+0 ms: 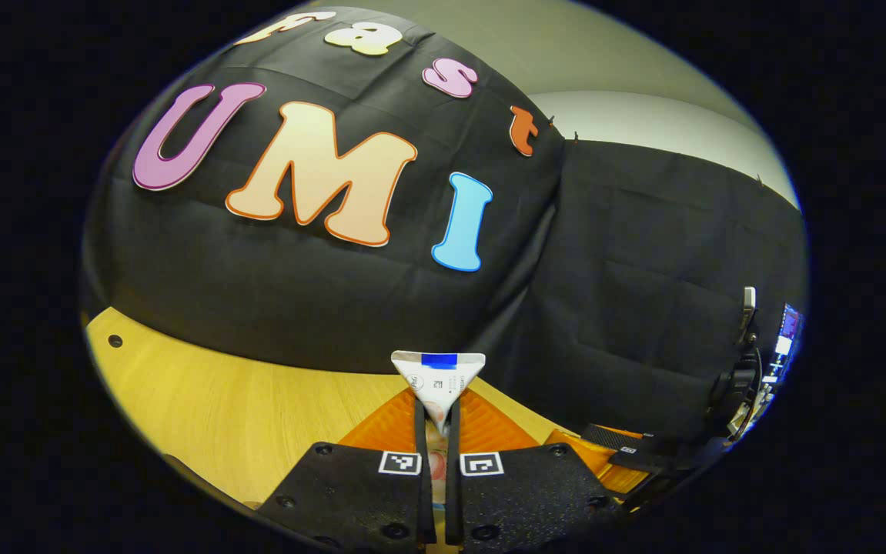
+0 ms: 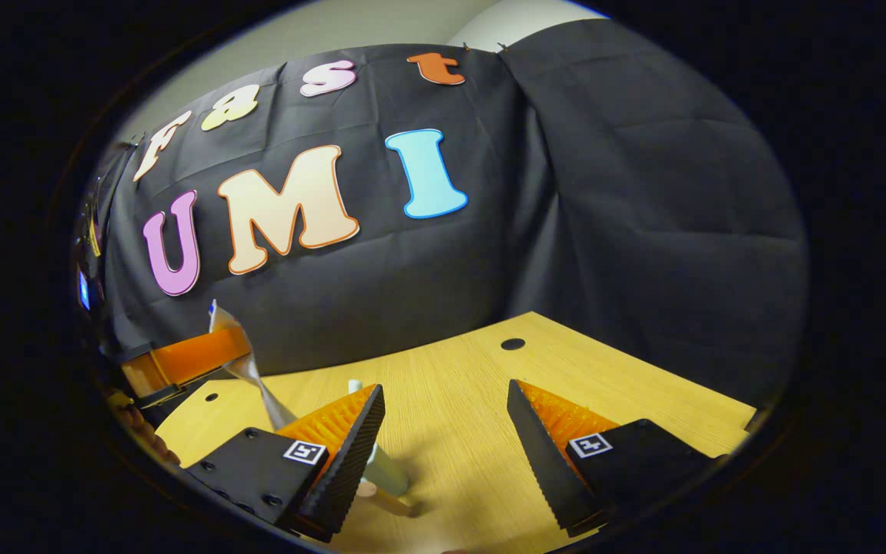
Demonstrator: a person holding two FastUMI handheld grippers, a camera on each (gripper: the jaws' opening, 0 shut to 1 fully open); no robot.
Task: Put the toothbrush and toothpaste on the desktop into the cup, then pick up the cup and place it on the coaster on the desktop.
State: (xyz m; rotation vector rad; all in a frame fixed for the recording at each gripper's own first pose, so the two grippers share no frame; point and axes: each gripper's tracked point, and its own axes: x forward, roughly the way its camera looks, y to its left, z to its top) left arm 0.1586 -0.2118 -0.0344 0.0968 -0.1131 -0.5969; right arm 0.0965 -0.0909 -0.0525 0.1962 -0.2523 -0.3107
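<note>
My left gripper (image 1: 437, 431) is shut on the toothpaste tube (image 1: 438, 378), whose flat crimped end sticks out past the fingertips, above the wooden desktop (image 1: 242, 415). In the right gripper view the same left gripper (image 2: 236, 352) holds the tube (image 2: 258, 388) slanting down towards the desk at the left. My right gripper (image 2: 446, 438) is open and low over the desktop (image 2: 458, 400), with nothing between its fingers. A pale cup (image 2: 390, 473) is mostly hidden behind its left finger. A thin white tip (image 2: 354, 383), which looks like the toothbrush, rises above that finger.
The black cloth wall closes the back and the right side. The desktop has small round holes (image 2: 513, 344) (image 1: 115, 340). Part of the right gripper (image 1: 616, 450) shows at the lower right of the left gripper view, with equipment (image 1: 750, 362) farther right. A hand (image 2: 142, 435) is at the lower left.
</note>
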